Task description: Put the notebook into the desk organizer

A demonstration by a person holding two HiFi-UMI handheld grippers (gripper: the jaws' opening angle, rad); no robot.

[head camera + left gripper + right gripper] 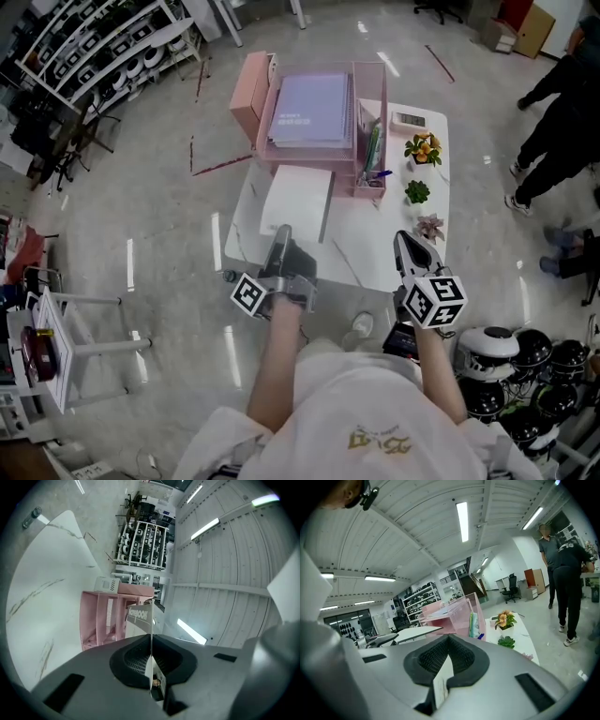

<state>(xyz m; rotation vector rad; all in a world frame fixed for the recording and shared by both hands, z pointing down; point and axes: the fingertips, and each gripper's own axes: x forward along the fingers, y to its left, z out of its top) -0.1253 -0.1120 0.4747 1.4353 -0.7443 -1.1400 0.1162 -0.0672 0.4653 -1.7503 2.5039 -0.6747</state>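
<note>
A pale notebook (298, 199) hangs just above the white table (375, 253), in front of the pink desk organizer (309, 156). My left gripper (283, 231) is shut on its near edge. In the left gripper view the jaws pinch the thin cover, and the printed notebook (138, 616) stands edge-on before the organizer (99, 616). A purple notebook (309, 111) lies on the organizer's top. My right gripper (410, 246) hovers over the table's near right corner, shut and holding nothing. In its own view the right gripper (449, 637) points toward the organizer (459, 613).
Three small potted plants (424, 148) and a small device (409, 120) line the table's right side. Pens and green items (373, 150) fill the organizer's right compartment. People stand at the right (562, 122). Helmets (511, 352) sit lower right, a white rack (66, 337) lower left.
</note>
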